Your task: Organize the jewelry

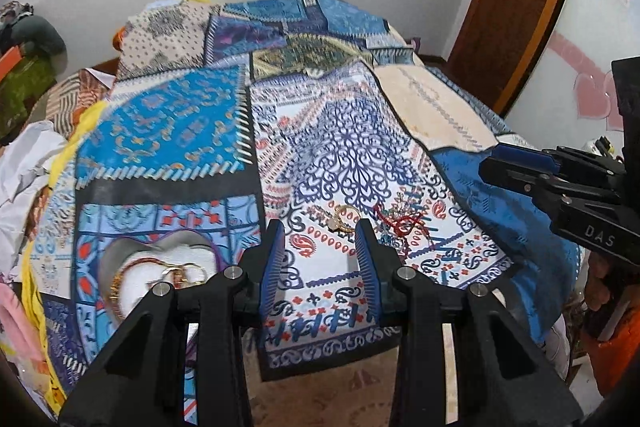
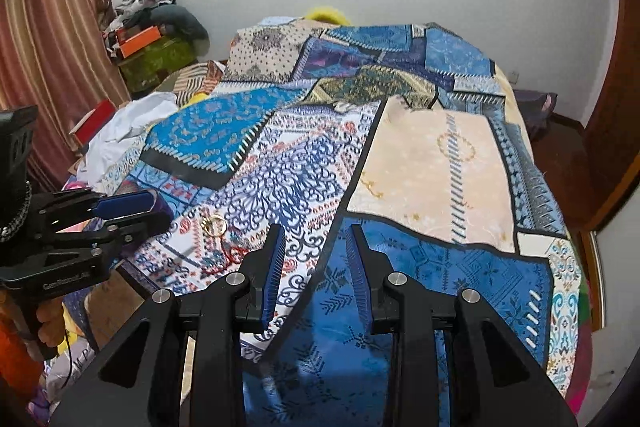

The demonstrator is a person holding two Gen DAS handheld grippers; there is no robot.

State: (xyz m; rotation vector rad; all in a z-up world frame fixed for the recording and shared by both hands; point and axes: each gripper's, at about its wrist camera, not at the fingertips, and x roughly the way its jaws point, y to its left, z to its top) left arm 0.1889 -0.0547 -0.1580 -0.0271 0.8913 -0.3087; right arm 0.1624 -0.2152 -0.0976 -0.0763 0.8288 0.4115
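Heart-shaped tray [image 1: 120,251]: lies on the bed's patchwork cover [image 1: 168,131], left of the left gripper; a beaded bangle [image 1: 120,277] and gold rings [image 1: 192,271] rest inside it.
Left gripper [image 1: 321,225]: jaws partly apart, nothing between the pads; aimed down at the cover.
Gold ring [image 1: 343,218]: lies loose on the white patterned panel, just beyond the left jaws' tips, in line with the gap.
Red thread tangle [image 1: 402,221]: beside the ring, to its right, past the right-hand fingertip.
Right gripper [image 2: 316,229]: jaws partly apart, empty, over the blue panel; ring and tangle lie to its left, well clear of the gap.
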